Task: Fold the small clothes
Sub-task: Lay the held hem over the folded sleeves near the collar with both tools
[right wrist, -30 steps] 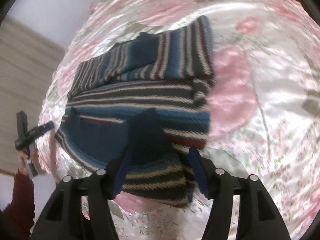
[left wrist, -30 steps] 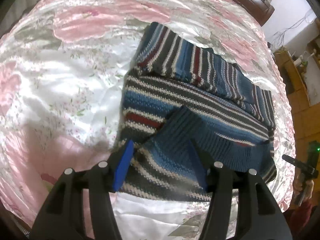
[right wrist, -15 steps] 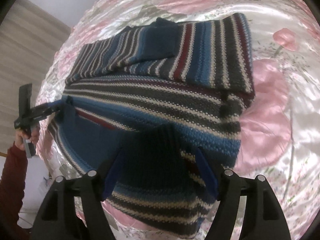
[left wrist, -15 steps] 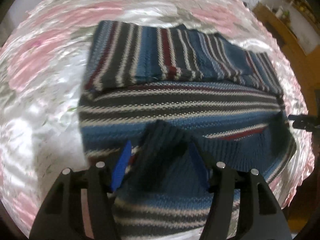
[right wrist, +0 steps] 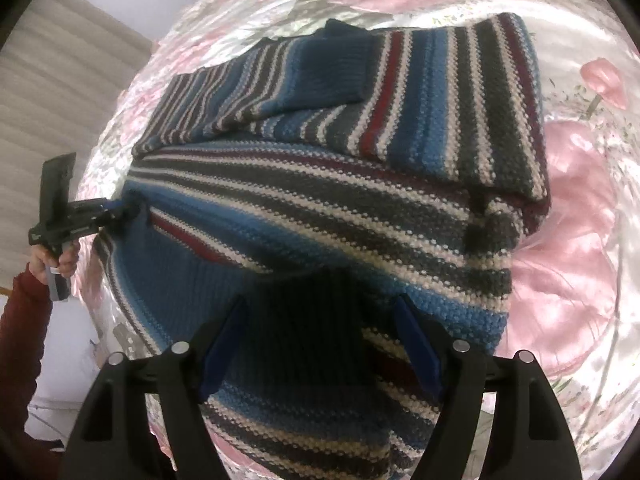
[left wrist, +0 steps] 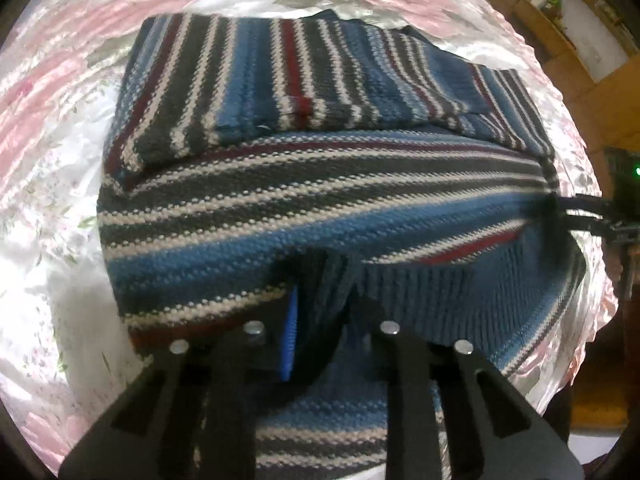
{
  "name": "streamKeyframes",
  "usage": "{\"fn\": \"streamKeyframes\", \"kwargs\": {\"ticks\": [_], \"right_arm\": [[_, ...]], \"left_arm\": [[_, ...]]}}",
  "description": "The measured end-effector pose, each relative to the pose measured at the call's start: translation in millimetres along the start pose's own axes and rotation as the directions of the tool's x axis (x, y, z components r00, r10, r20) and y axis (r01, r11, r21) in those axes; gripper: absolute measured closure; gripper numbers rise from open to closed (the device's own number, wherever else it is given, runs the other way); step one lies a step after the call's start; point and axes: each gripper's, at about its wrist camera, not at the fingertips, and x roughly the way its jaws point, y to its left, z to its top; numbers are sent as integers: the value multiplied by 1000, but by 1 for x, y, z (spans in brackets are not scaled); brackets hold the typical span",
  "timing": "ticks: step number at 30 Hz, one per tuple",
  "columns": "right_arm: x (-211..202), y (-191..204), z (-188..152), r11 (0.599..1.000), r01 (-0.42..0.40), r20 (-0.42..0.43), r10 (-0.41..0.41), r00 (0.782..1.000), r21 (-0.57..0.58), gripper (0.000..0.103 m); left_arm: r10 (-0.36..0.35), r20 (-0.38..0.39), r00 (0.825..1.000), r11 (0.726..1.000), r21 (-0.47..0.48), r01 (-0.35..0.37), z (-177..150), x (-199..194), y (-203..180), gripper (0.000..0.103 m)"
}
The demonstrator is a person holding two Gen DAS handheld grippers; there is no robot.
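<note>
A striped knitted sweater (left wrist: 320, 184) in blue, grey, white and dark red lies on a satin floral bedspread (left wrist: 60, 160), its sleeves folded across the far part. My left gripper (left wrist: 322, 320) is shut on the dark ribbed hem, its jaws narrow around a raised pinch of fabric. My right gripper (right wrist: 320, 344) holds another bunch of the same hem on the sweater (right wrist: 340, 208), and the cloth fills the gap between its blue pads. Each view shows the other gripper at the hem's far corner: the right gripper (left wrist: 580, 216) and the left gripper (right wrist: 116, 212).
The pink and white bedspread (right wrist: 568, 240) surrounds the sweater on all sides. A person's hand (right wrist: 52, 256) with a red sleeve (right wrist: 20, 320) holds the left gripper's handle. Wooden furniture (left wrist: 560, 12) stands beyond the bed, and a pale wall (right wrist: 60, 80) lies past its other side.
Both grippers have moved forward over the sweater with the hem, so the folded sleeves are much nearer. The left gripper's jaws have narrowed on the fabric.
</note>
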Motion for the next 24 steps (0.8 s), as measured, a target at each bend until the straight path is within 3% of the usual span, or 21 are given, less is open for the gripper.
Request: {"fn": "streamKeyframes", "kwargs": {"ticks": [4,8,12,18,21,24], "right_arm": [[-2,2,0,1000,-9,1,9,1000,-18,26],[0,3,1,999,-7,-7,7,1000,-35,23],[8,7,4,998,9,-31,-11,999,-64,22],[20,9,13,996,17,-55,-22,998,-83,20],[23,17,12,991,35,-59,-43,997,-126,38],[18,23,6,988,30,-43,-37,998,-151,66]], "left_arm": [[40,19,999,998,50,-41,-4,-3,-8,85],[66,-2,998,996,53,-65,2,5,-5,79],[48,-8,999,998,36,-48,8,12,0,71],[42,-14,999,999,31,-42,9,17,1,73],[30,-8,1000,999,20,-30,6,14,1,85],[54,19,998,998,24,-55,1,9,-4,88]]}}
